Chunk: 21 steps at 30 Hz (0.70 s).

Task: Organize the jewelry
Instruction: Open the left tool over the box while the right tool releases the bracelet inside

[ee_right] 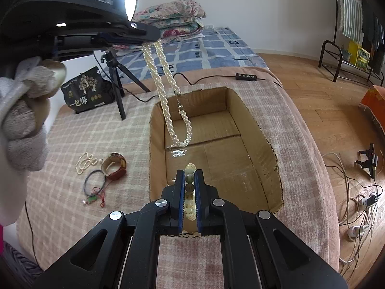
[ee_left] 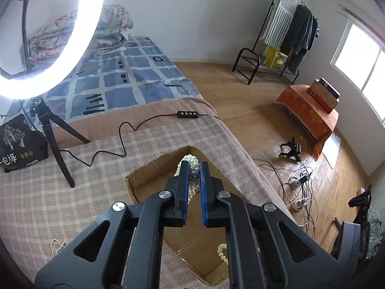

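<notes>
1. Left gripper point(ee_left: 193, 166): jaws narrow, pinching the twisted pearl necklace point(ee_right: 176, 110) at its top. The necklace hangs as a long loop, long axis near vertical, its lowest bend pointing down into the cardboard box point(ee_right: 262, 142) and close to the box floor.
2. Right gripper point(ee_right: 190, 175): jaws narrow, clamped on a beaded bracelet point(ee_right: 189, 185) of pale and dark beads. The bead row runs lengthwise between the fingers and points forward over the near edge of the box.
3. Remaining jewelry: a small pearl strand point(ee_right: 84, 161), a leather band point(ee_right: 115, 166) and a cord bracelet point(ee_right: 96, 185) lie on the checked blanket point(ee_right: 72, 132), left of the box.
4. Risks, as judged: the swinging necklace may catch on the box wall on release; the round beads may slip or roll from the pads, and the bracelet could drop short of the box.
</notes>
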Available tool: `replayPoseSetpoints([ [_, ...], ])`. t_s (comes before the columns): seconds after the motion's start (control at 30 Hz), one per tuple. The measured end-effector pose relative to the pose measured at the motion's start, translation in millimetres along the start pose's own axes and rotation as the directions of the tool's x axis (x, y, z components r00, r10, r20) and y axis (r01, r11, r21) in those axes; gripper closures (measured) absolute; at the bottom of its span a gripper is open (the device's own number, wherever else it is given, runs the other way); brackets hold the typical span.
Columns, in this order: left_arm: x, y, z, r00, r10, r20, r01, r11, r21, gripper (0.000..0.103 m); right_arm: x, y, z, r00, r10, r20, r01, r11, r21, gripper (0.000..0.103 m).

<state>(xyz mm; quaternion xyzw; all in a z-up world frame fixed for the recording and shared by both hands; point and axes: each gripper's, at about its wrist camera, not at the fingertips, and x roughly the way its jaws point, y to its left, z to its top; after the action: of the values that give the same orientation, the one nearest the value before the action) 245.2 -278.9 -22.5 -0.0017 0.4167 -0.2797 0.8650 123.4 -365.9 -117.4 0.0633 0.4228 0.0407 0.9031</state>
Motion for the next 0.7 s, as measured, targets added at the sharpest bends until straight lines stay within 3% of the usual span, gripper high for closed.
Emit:
replayPoseSetpoints([
  [0.27, 31.8, 0.8, -2.5, 0.998, 0.016, -0.055, -0.016, 1.000, -0.001, 0.097, 6.9, -7.6, -0.7, 1.000, -0.010, -0.023, 0.010, 1.000, 0.018, 0.097],
  [0.53, 36.3, -0.1, -1.7, 0.997, 0.013, -0.078, -0.013, 1.000, -0.004, 0.097, 8.1, -9.8, -1.2, 0.999, -0.011, -0.033, 0.012, 1.000, 0.015, 0.096],
  [0.6, 36.6, -1.0, -1.7, 0.995, 0.008, -0.095, -0.008, 1.000, 0.001, 0.091, 7.4, -8.3, -1.5, 0.999, -0.023, -0.037, 0.024, 1.000, 0.011, 0.082],
  [0.67, 34.4, -1.2, -2.5, 0.995, 0.014, -0.099, -0.015, 1.000, -0.001, 0.054, 5.3, -7.6, -1.6, 0.999, -0.034, -0.028, 0.034, 0.999, 0.012, 0.046],
  [0.7, 30.8, -1.6, -3.3, 0.996, 0.018, -0.086, -0.018, 1.000, -0.002, 0.048, 2.2, -7.1, -1.5, 0.999, -0.043, -0.013, 0.043, 0.999, 0.013, 0.042],
])
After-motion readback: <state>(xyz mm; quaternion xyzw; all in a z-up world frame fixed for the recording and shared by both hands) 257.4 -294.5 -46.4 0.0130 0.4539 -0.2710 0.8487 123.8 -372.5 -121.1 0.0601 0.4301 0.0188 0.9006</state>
